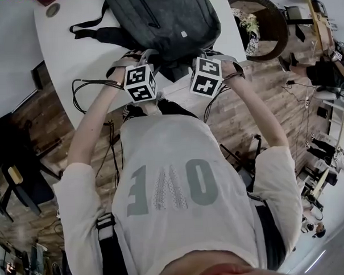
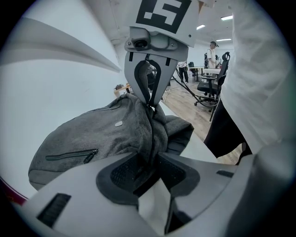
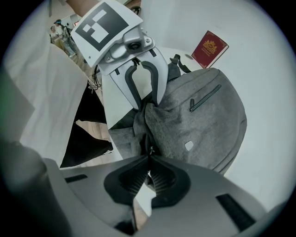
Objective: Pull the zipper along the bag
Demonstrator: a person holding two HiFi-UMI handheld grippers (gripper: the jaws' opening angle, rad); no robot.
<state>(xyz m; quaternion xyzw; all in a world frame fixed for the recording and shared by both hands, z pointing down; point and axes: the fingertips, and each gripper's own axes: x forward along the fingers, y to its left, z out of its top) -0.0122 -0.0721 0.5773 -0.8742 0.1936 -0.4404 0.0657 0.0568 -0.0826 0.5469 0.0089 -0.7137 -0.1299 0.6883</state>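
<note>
Bag [image 1: 161, 20], a grey backpack, lies flat on a white table [image 1: 82, 47] in front of the person, its front pocket facing up. The 2 grippers meet at its near edge, close side by side and both tilted down onto it. The left gripper [image 2: 150, 169] has its jaws narrowed on a bunched fold of the bag's grey fabric, which stands up between the pads. The right gripper [image 3: 149, 169] has its pads pressed together, pinching the small metal pull [image 3: 150, 150] of the zipper right at their tips, just right of that fold. A red booklet [image 3: 210, 48] lies on the table beyond the bag's far end. The floor [image 1: 261, 90] around the table is wood.
</note>
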